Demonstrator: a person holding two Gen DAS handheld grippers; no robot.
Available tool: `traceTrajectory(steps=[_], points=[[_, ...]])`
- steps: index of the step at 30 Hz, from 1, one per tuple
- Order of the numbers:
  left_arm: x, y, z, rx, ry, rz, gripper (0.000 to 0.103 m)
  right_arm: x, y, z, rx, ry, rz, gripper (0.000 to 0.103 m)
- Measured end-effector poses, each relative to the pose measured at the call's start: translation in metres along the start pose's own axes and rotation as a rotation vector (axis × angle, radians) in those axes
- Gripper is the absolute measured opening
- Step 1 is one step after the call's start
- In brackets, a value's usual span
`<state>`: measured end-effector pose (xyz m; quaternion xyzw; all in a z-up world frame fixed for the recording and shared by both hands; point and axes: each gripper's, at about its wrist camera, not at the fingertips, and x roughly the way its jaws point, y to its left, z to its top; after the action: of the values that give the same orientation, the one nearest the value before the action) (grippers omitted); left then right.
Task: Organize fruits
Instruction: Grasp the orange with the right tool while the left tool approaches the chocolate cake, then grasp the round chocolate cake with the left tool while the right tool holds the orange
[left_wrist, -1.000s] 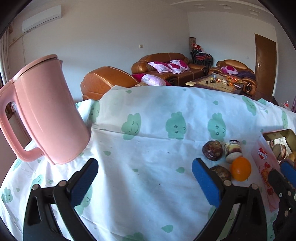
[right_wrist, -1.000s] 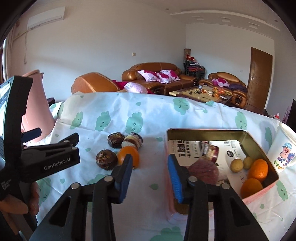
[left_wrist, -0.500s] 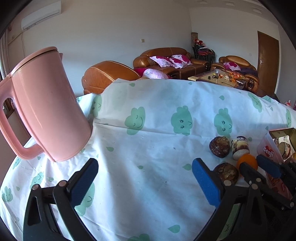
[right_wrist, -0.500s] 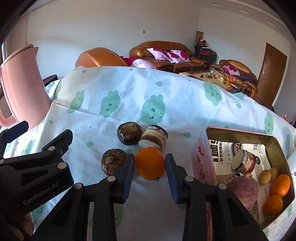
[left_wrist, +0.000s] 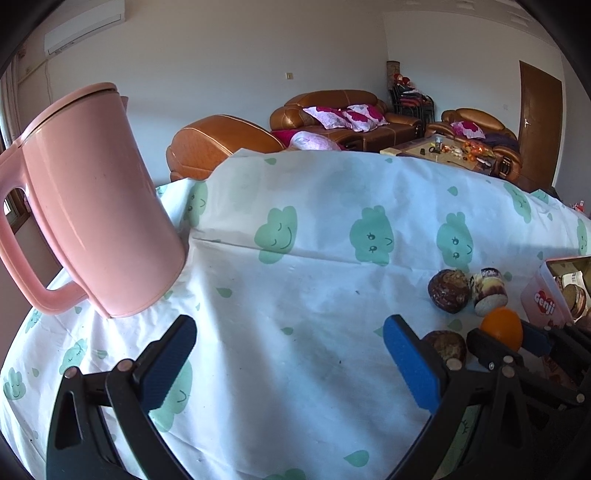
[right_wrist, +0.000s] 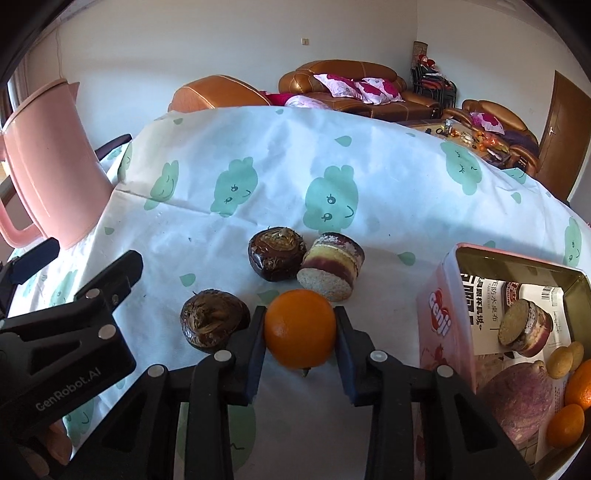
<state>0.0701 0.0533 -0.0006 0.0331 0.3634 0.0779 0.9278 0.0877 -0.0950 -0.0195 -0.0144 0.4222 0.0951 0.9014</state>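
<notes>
My right gripper (right_wrist: 300, 334) pinches the orange (right_wrist: 300, 333) between both pads (on the tablecloth (right_wrist: 280, 177)); my left gripper (left_wrist: 288, 354) gapes empty.

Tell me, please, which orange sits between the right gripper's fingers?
The orange on the tablecloth beside the tin; the others lie inside it.

a table (right_wrist: 369, 177) is wearing a white cloth with green clouds; lying on it are a pink jug (left_wrist: 92, 206), an orange (right_wrist: 300, 334), three dark brown lumps and a tin box (right_wrist: 443, 314)
</notes>
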Motion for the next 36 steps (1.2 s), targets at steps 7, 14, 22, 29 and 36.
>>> traceTrajectory(steps=[7,14,22,29,36], points=[[-0.002,-0.006,0.002,-0.018,0.001,-0.162,0.103,-0.038,-0.004,-0.017,0.050,-0.140,-0.046,0.036],[0.009,-0.048,0.002,0.102,0.059,-0.206,0.096,-0.073,-0.020,-0.027,0.116,-0.253,-0.106,0.036],[0.027,-0.070,0.001,0.183,0.163,-0.256,0.079,-0.062,-0.020,-0.023,0.132,-0.233,-0.096,0.036],[0.025,-0.067,0.004,0.168,0.152,-0.308,0.045,-0.061,-0.018,-0.027,0.125,-0.241,-0.105,0.036],[0.010,-0.049,0.006,0.098,0.063,-0.261,0.044,-0.076,-0.007,-0.031,0.072,-0.316,-0.144,0.036]])
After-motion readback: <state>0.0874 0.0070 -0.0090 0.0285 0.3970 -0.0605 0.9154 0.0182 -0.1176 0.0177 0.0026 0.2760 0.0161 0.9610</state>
